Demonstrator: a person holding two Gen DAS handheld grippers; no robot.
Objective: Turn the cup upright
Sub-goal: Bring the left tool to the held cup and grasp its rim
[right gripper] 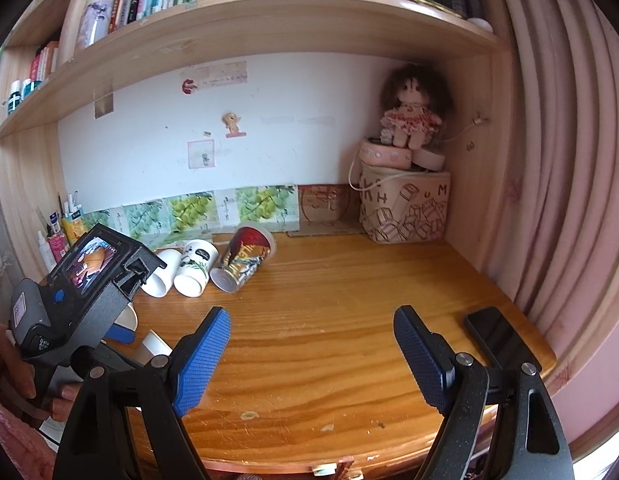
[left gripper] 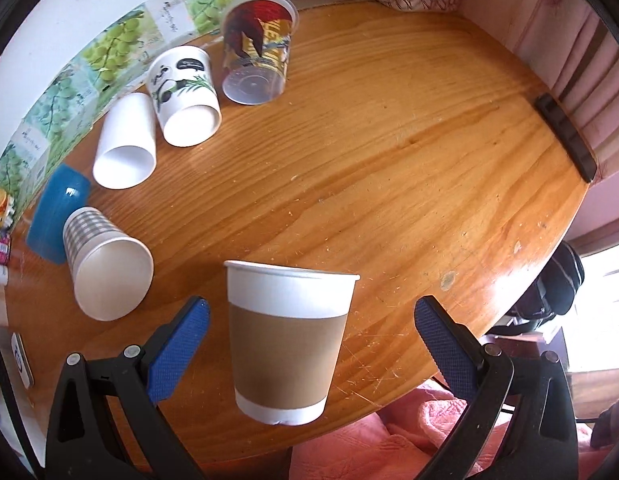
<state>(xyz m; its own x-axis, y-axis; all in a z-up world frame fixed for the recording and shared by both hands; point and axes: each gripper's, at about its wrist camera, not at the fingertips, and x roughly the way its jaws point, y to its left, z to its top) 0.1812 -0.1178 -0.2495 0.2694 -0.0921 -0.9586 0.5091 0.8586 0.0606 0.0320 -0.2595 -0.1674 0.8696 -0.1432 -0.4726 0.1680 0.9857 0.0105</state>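
Note:
A white paper cup with a brown sleeve [left gripper: 287, 344] stands upright near the front edge of the wooden desk [left gripper: 389, 160]. My left gripper [left gripper: 309, 344] is open, its blue pads on either side of the cup and apart from it. Several other cups lie on their sides at the left: a grey-striped cup [left gripper: 105, 268], a blue cup [left gripper: 57, 212], a plain white cup [left gripper: 127, 142], a panda-print cup [left gripper: 185, 96] and a clear printed cup [left gripper: 257, 52]. My right gripper [right gripper: 311, 360] is open and empty above the desk's front. The left gripper's body [right gripper: 81, 292] shows in the right wrist view.
A black phone [right gripper: 499, 340] lies at the desk's right edge. A printed box [right gripper: 405, 208] with a doll [right gripper: 411, 112] stands in the back right corner. A shelf of books runs overhead. Pink bedding [left gripper: 389, 440] lies below the desk's front edge.

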